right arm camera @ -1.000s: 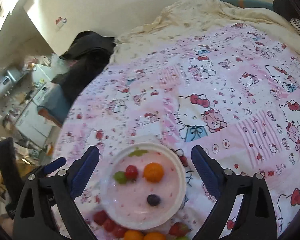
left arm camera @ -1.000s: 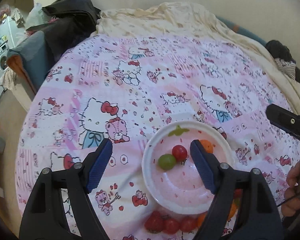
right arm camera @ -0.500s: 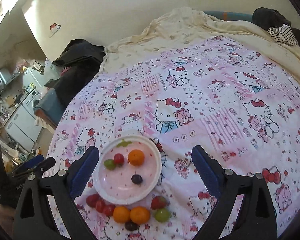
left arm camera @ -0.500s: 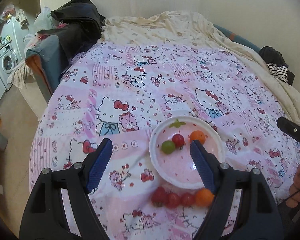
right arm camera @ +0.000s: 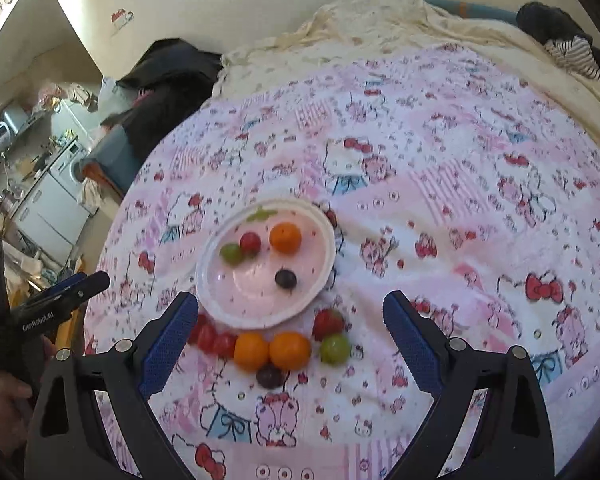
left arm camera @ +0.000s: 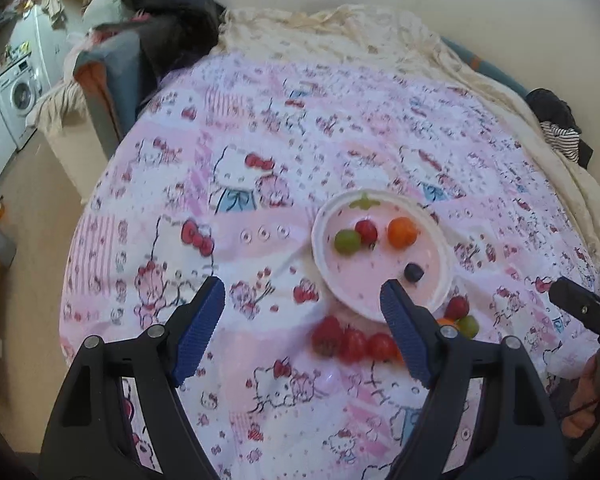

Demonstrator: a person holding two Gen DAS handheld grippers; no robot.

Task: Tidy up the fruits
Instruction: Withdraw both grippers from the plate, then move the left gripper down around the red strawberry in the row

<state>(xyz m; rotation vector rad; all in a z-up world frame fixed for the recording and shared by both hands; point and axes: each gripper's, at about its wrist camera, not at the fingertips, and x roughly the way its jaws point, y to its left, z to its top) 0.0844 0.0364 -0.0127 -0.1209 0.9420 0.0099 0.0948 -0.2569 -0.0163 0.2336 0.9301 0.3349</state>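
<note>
Soft printed cloth, glossy fruit, matt black plastic.
We see a quilt [right arm camera: 440, 208] of matt cotton-like cloth; plate [right arm camera: 220, 304] smooth, probably plastic; oranges [right arm camera: 272, 350] shiny-skinned; gripper fingers [right arm camera: 168, 340] with blue knurled rubbery pads on matt black plastic, small metal screws.

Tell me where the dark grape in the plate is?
In the right wrist view the dark grape sits inside the pink plate, toward its near right side, just below the orange and apart from the other fruits.
</note>
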